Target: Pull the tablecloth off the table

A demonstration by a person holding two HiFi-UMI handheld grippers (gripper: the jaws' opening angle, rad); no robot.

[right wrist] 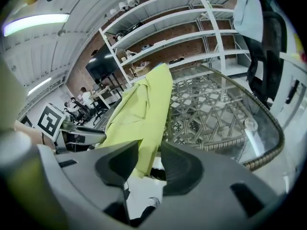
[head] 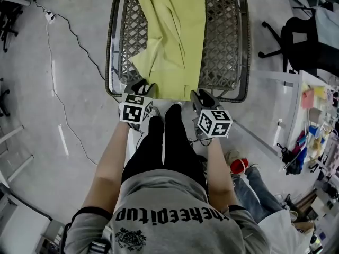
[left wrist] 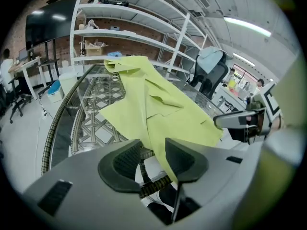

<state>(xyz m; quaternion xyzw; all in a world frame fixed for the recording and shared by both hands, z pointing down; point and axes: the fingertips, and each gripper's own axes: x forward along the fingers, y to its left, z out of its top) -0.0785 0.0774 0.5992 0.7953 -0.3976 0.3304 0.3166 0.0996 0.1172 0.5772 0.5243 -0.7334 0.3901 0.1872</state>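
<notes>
Tablecloth [head: 172, 30] lies mostly on the desk [head: 225, 36] ahead, hem dangling ungripped between parted jaws of left tool [head: 141, 87] and right tool [head: 201, 97].

The person's grey shirt [head: 159, 192] bears black lettering that seems to read "thekeepitup", above an emblem

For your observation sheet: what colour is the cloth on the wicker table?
Plain yellow-green cloth, clearest in the head view.

Far end of tablecloth [head: 172, 25], probably table [head: 222, 41] too, beyond top edge
</notes>
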